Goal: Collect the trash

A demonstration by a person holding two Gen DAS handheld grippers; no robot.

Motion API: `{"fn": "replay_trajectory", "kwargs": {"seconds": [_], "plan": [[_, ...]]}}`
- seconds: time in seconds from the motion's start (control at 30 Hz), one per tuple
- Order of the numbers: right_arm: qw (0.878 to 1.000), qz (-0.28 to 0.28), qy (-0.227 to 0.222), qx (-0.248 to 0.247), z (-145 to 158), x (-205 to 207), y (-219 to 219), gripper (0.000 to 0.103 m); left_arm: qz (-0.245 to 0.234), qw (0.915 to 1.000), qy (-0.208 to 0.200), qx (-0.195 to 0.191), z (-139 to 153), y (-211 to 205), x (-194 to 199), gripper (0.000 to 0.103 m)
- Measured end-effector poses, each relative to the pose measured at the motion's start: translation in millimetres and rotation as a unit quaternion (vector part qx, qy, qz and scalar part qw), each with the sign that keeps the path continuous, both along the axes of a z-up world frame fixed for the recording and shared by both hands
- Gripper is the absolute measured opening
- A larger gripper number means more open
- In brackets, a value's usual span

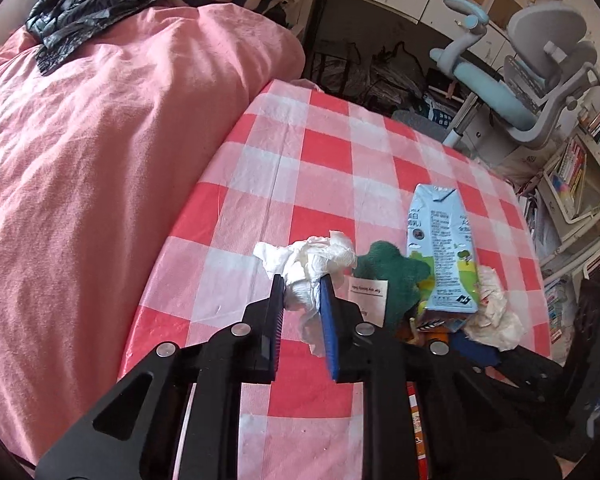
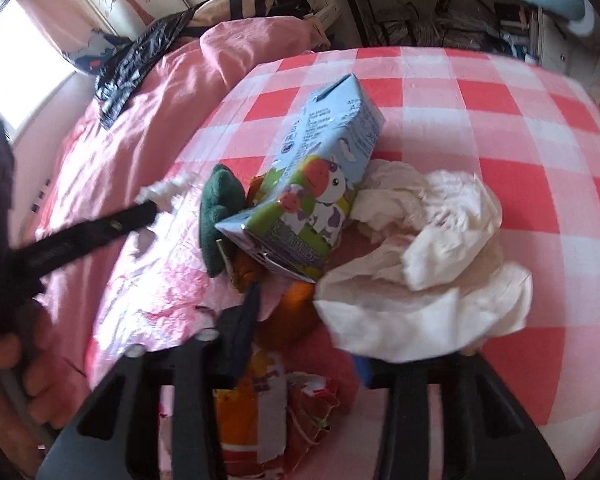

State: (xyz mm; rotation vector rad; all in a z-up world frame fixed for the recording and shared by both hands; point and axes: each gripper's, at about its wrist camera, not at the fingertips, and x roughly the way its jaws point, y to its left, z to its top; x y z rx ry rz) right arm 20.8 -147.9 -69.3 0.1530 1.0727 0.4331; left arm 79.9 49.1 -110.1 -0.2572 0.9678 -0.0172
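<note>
Tissue [image 1: 308, 276] is clamped by L gripper [image 1: 300, 292] on checked cloth [image 1: 328, 152]; R gripper [image 2: 300, 320] state can't be told, hidden by paper [image 2: 428, 280].

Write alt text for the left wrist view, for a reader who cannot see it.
The left gripper is shut on a crumpled white tissue above a red-and-white checked tablecloth. To its right lie a dark green cloth, a light blue milk carton and more crumpled paper; a pink quilt lies left.

bright daylight enters from a window [image 2: 24, 64] far left of the right claw. the right view is motion-blurred; fisheye bending and dark corners frame both.
</note>
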Motion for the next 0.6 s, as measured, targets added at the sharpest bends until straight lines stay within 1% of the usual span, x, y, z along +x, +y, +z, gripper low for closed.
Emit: {"fn": "replay_trajectory", "kwargs": {"seconds": [0.07, 0.13, 0.17, 0.2, 0.23, 0.27, 0.33, 0.4, 0.47, 0.53, 0.57, 0.6], "plan": [[1.0, 0.001, -0.006, -0.002, 0, -1, -1, 0.028, 0.003, 0.9999, -0.011, -0.011, 9, 3, -4, 0.017], [1.0, -0.003, -0.015, 0.001, 4, -4, -5, 0.022, 0.007, 0.9995, -0.023, -0.021, 19, 6, -8, 0.017], [1.0, -0.006, -0.02, 0.004, 6, -5, -8, 0.017, 0.009, 0.9992, -0.03, -0.025, 25, 8, -11, 0.017], [0.999, -0.01, -0.029, 0.01, 10, -7, -13, 0.014, 0.011, 0.9987, -0.039, -0.03, 30, 9, -14, 0.017], [0.999, -0.015, -0.038, 0.014, 15, -9, -16, 0.009, 0.012, 0.9982, -0.047, -0.034, 36, 11, -18, 0.017], [0.999, -0.019, -0.045, 0.018, 18, -8, -17, 0.001, 0.014, 0.9976, -0.056, -0.037, 41, 13, -21, 0.017], [0.997, -0.029, -0.06, 0.027, 25, -11, -24, 0.001, 0.017, 0.9967, -0.069, -0.041, 48, 15, -28, 0.017], [0.997, -0.039, -0.065, 0.034, 28, -12, -29, 0.001, 0.017, 0.9961, -0.075, -0.044, 53, 17, -34, 0.017], [0.997, -0.037, -0.054, 0.041, 27, -12, -33, 0.001, 0.015, 0.9958, -0.078, -0.046, 55, 17, -38, 0.017], [0.998, -0.022, -0.029, 0.047, 19, -11, -29, 0.002, 0.013, 0.9957, -0.078, -0.047, 56, 16, -39, 0.017], [0.999, -0.017, -0.022, 0.044, 17, -12, -25, 0.006, 0.012, 0.9958, -0.078, -0.047, 56, 15, -40, 0.017], [0.999, -0.009, -0.018, 0.038, 14, -13, -20, 0.017, 0.011, 0.9959, -0.077, -0.047, 55, 14, -39, 0.017]]}}
